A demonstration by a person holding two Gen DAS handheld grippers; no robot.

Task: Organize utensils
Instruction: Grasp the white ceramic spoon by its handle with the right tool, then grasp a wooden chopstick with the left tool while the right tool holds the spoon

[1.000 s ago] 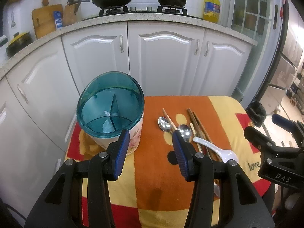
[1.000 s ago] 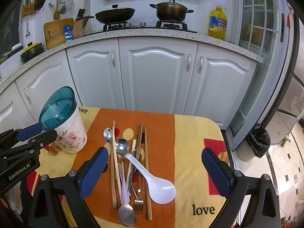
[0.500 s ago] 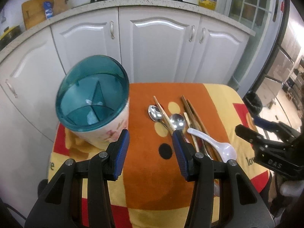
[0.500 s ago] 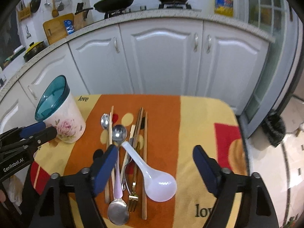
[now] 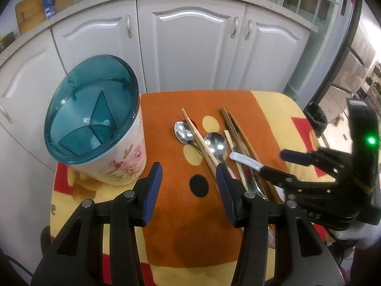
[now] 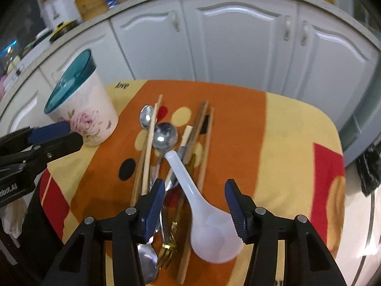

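Right gripper [image 6: 194,208]: jaws part open and have just been closing. The white plastic soup spoon [image 6: 202,212] lies between the blue pads [image 6: 234,211], bowl nearest the camera, handle running away up-left. The pads do not press on it, so nothing is gripped.

Just left of the left pad: a metal spoon [image 6: 147,259] with its bowl towards the camera, and a gold fork [image 6: 169,243] beside it, partly under the white spoon. Light wooden chopsticks [image 6: 148,150] run forward from that pad; dark chopsticks [image 6: 197,128] lie ahead and slightly right. Two steel spoon bowls further ahead: the round one [image 6: 164,137] just beyond the white spoon's handle tip, the smaller one [image 6: 145,116] beyond and left of it. All on an orange/yellow/red cloth [image 6: 285,143] covering the table.

Left gripper [image 5: 188,189]: jaws open, nothing between them, hovering over bare orange cloth above a black dot [image 5: 199,186]. The utensil pile starts right at its right pad. The utensil holder [image 5: 100,128] stands ahead and left of the left pad, near it but apart: floral white cup with a teal divided insert, compartments look empty.

From the right wrist view the left gripper sits far left, close to the holder's base. White cabinets [image 6: 238,38] behind the table.
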